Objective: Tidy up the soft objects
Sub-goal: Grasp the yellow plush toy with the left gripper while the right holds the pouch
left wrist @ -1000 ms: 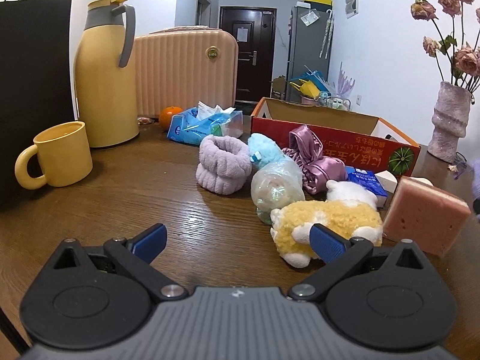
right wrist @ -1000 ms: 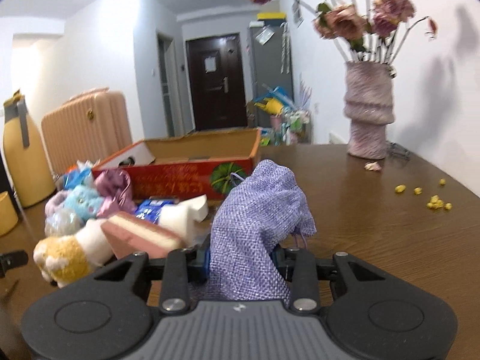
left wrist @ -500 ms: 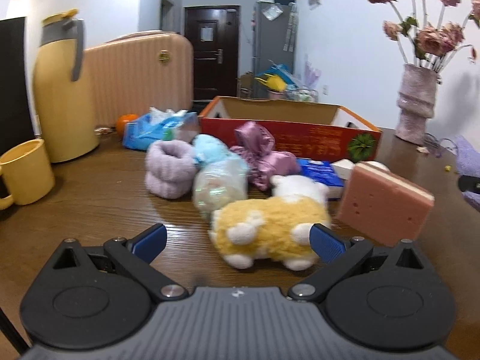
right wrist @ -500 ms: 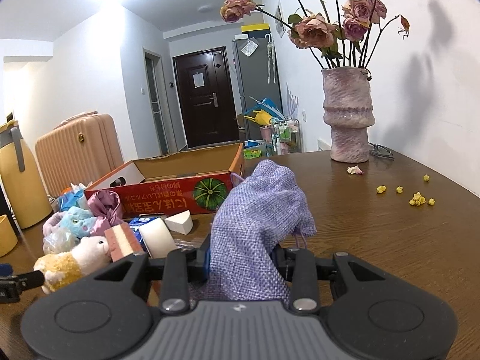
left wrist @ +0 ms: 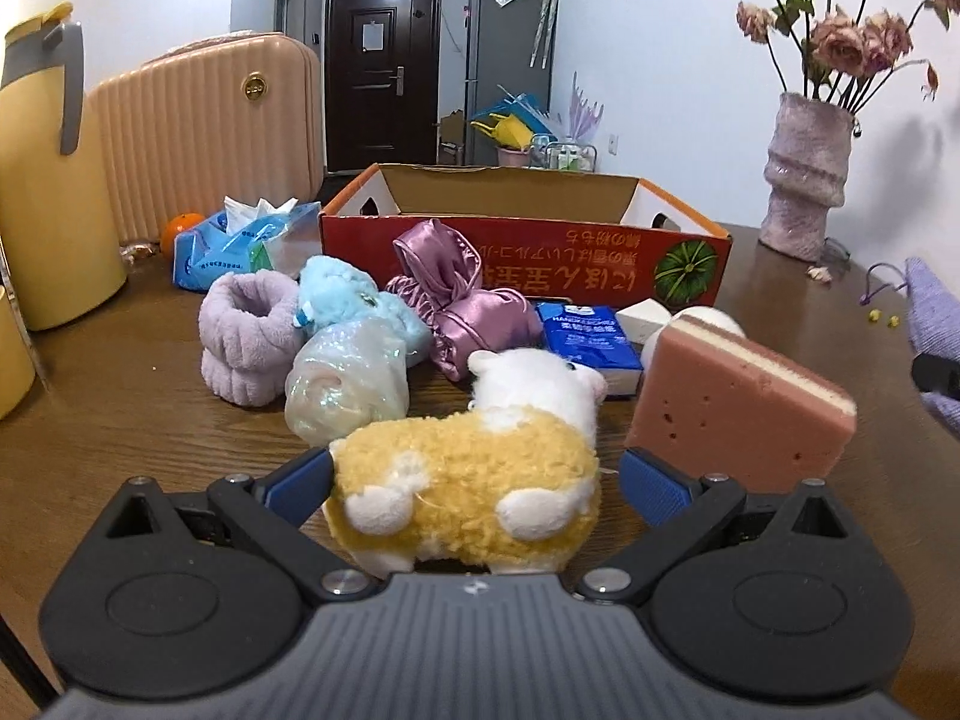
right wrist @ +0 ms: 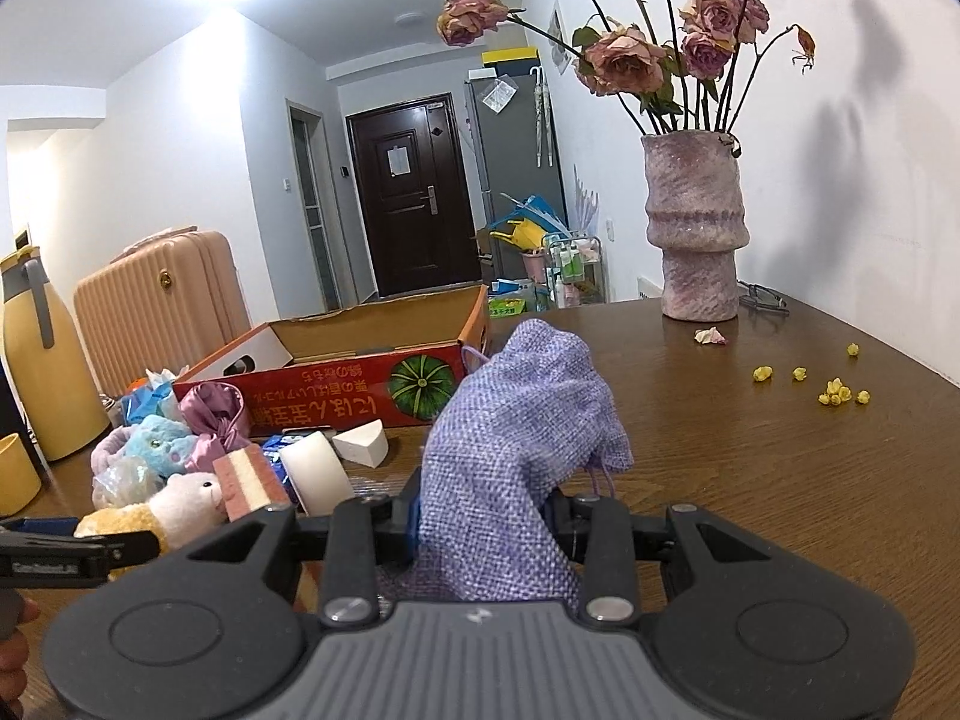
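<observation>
A yellow-and-white plush toy [left wrist: 468,480] lies on the wooden table between the spread fingers of my left gripper [left wrist: 474,486], which is open around it. Right of it stands a pink sponge [left wrist: 738,414]. Behind are a lilac fluffy band [left wrist: 246,336], a blue plush [left wrist: 342,294], a shiny wrapped bundle [left wrist: 348,384], a mauve satin pouch [left wrist: 468,312] and a red cardboard box [left wrist: 522,258]. My right gripper [right wrist: 480,516] is shut on a purple woven pouch [right wrist: 522,420], held above the table to the right of the pile.
A yellow thermos [left wrist: 42,180], a yellow mug [left wrist: 12,354], a peach suitcase [left wrist: 210,126], an orange [left wrist: 183,225] and a blue wipes pack [left wrist: 240,252] stand at the left. A vase of dried roses [right wrist: 696,228] and small yellow bits [right wrist: 834,390] are at the right.
My left gripper has moved forward and to the right, so the plush toy now lies between its fingers. The right gripper keeps its hold on the purple pouch.
</observation>
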